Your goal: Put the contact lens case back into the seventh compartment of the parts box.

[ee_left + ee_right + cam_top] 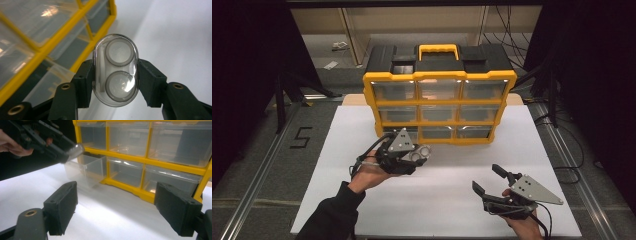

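The counter [362,150] is a white sheet, and at its far edge stands the biggest thing on it — a yellow-framed organiser [439,100] with nine clear drawers and a black top with a handle. Its bottom-left drawer [83,168] is pulled out toward me, and as far as I can see it is empty.

My left tool [424,154] hovers just in front of that open drawer, above the counter. It is clamped on a small clear case [115,70], an oval shell with two round wells inside, like a contact-lens case. The pads press its two long sides, about mid-height, and the case sits upright between them.

My right tool [488,180] rests low at the near right, well apart from the organiser, jaws spread wide with nothing between them.

I judge the case to be light, rigid and slick — smooth moulded plastic that could squirt out of a pinch near either rounded end. The flat middle of the long sides is where I would keep hold. It looks thin-walled, so I would squeeze only firmly enough to stop it twisting, and lower it into the drawer before letting go, not drop it.
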### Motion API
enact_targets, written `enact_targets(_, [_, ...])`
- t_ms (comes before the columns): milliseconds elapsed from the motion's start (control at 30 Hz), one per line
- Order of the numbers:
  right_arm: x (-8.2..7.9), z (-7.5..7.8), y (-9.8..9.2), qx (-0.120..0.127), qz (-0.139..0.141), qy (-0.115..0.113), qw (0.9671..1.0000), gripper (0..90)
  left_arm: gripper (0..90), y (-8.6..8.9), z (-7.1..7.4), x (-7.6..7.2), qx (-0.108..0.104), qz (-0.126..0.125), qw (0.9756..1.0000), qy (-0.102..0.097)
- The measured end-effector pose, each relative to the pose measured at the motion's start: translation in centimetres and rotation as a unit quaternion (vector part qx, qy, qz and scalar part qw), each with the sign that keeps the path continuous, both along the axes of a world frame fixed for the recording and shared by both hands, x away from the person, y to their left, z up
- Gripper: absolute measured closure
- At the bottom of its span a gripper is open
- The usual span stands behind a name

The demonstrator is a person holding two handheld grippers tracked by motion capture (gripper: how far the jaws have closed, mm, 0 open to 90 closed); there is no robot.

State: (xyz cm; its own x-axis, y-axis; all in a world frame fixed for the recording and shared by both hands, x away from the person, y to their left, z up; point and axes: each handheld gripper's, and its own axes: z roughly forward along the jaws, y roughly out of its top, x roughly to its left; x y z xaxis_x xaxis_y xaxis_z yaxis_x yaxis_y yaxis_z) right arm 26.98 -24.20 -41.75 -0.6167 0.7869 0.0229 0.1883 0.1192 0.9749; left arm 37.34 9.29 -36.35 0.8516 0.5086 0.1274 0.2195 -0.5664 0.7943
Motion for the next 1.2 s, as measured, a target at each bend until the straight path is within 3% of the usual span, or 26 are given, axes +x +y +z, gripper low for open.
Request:
enact_targets(167, [0.0,0.0,-0.1,0.000,-0.001,0.000,1.0000,20.0,49.3,1.5,1.0,0.8,-0.011,0.040,0.9991,0.005])
enact_targets(300, [0.1,0.0,-0.1,-0.001,-0.003,0.003,1.0000,19.9,49.4,2.2,1.4,1.4,-0.010,0.057,0.9983,0.007])
enact_targets(500, [0.1,-0.1,-0.1,-0.001,-0.002,0.004,1.0000,20.0,49.3,2.7,1.1,2.6,0.005,0.077,0.9968,0.018])
enact_targets(600, [0.1,-0.1,-0.1,0.001,-0.003,0.005,1.0000,19.9,49.3,3.2,0.8,3.5,0.003,0.098,0.9948,0.028])
enact_targets(767, [0.1,-0.1,0.0,0.000,-0.001,0.003,1.0000,19.9,49.4,3.6,0.1,4.4,0.023,0.119,0.9920,0.035])
enact_targets(967, [0.1,-0.1,-0.1,0.001,-0.001,0.003,1.0000,20.0,49.3,4.0,-0.7,5.1,0.029,0.134,0.9894,0.048])
enact_targets(1200, [0.1,-0.1,-0.1,0.001,-0.002,0.005,1.0000,20.0,49.3,3.9,-1.4,5.7,0.054,0.153,0.9853,0.055])
